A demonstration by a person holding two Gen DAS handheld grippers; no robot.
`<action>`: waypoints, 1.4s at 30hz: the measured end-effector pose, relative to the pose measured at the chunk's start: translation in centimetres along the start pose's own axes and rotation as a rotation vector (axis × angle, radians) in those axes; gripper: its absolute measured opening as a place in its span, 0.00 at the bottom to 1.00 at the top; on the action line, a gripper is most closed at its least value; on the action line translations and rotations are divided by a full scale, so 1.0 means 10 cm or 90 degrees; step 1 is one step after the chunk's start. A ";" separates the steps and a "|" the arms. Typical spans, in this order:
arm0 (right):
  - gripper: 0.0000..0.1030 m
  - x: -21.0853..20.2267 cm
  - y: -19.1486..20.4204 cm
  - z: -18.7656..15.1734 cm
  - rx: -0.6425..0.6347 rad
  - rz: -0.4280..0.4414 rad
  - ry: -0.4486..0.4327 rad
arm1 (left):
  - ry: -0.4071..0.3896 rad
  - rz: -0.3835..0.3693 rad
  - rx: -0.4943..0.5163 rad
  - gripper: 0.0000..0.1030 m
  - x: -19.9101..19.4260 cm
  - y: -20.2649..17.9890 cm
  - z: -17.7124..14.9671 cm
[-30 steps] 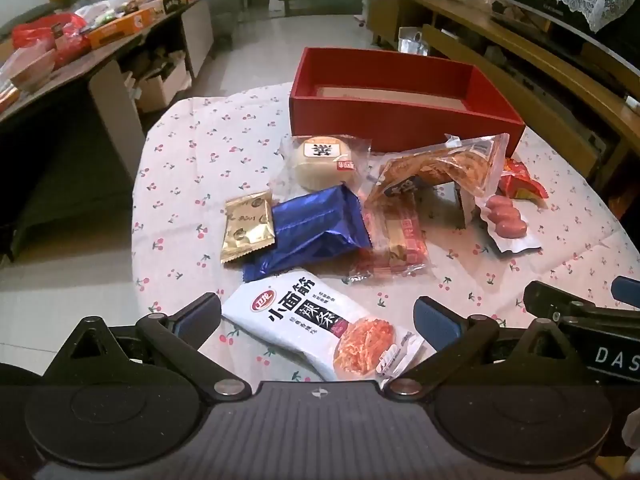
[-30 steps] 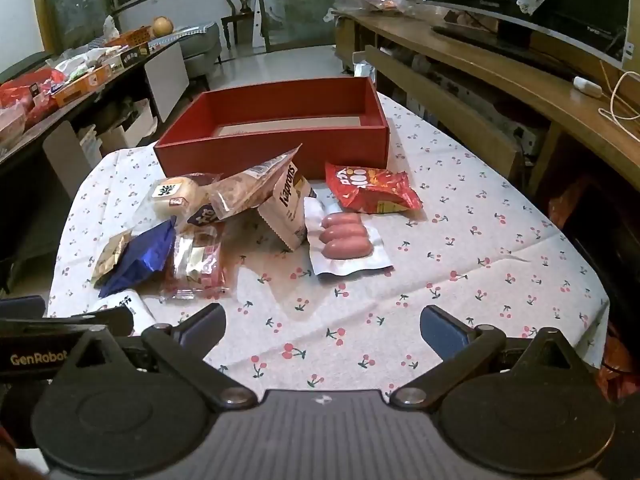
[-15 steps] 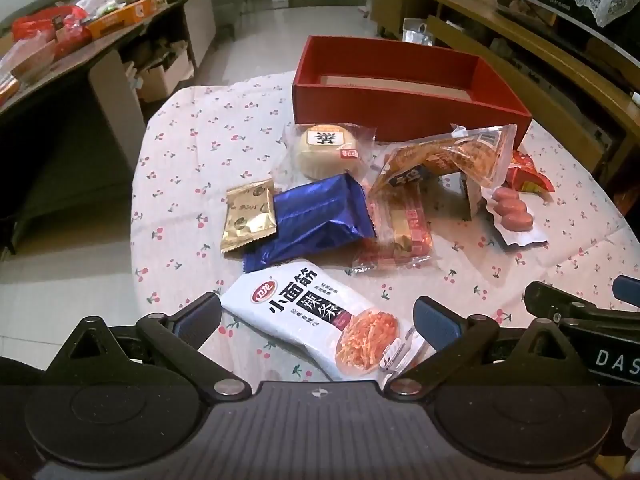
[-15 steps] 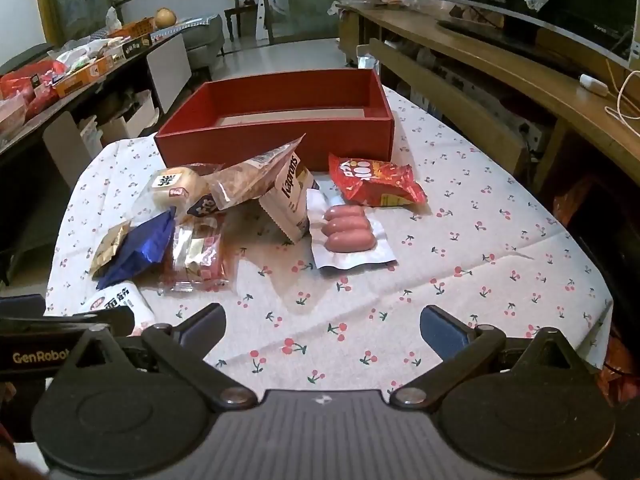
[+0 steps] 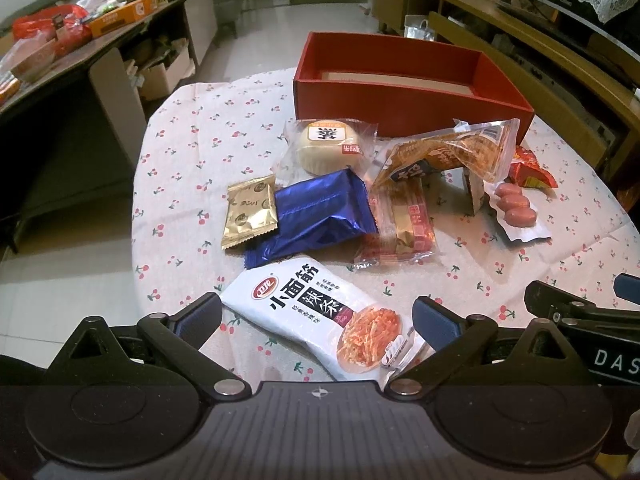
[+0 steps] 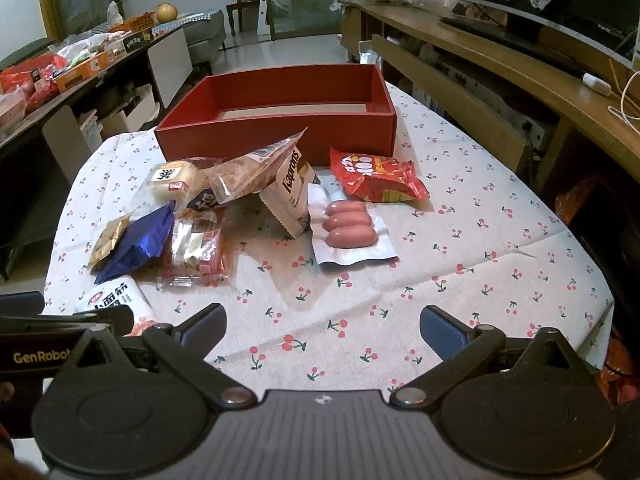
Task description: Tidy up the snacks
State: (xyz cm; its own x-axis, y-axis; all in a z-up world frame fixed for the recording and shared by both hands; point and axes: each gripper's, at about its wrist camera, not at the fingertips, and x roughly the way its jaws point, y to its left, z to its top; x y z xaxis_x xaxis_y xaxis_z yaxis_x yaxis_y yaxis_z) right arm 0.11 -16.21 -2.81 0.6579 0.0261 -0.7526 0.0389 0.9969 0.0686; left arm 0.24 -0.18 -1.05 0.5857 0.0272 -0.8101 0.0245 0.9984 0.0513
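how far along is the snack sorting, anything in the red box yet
Nothing looks done: the red box shows only bare floor, though its near part is hidden. Nothing is in hand: left gripper and right gripper have open jaws. The white noodle packet lies between the left jaws. Sausage pack, blue packet and the others remain on the table.

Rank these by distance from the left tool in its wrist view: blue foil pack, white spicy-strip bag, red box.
1. white spicy-strip bag, between the open left tool fingers.
2. blue foil pack, mid-table, just beyond.
3. red box, at the far edge.
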 end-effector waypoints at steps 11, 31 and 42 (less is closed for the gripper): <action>1.00 0.02 0.00 -0.01 -0.003 0.002 0.005 | 0.009 -0.002 -0.002 0.99 0.03 0.00 0.00; 1.00 -0.05 -0.17 0.15 0.041 0.069 0.001 | 0.163 -0.016 -0.123 0.94 0.61 0.02 0.10; 0.93 -0.08 -0.15 0.21 0.039 0.104 0.010 | 0.136 -0.038 -0.074 0.62 0.45 0.10 0.05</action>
State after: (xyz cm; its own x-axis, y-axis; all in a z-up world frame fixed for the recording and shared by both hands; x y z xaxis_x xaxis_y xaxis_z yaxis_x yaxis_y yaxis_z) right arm 1.10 -17.84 -0.98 0.6479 0.1883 -0.7381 -0.0212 0.9731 0.2296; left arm 3.30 0.95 -4.32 0.4013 -0.0340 -0.9153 -0.0473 0.9972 -0.0578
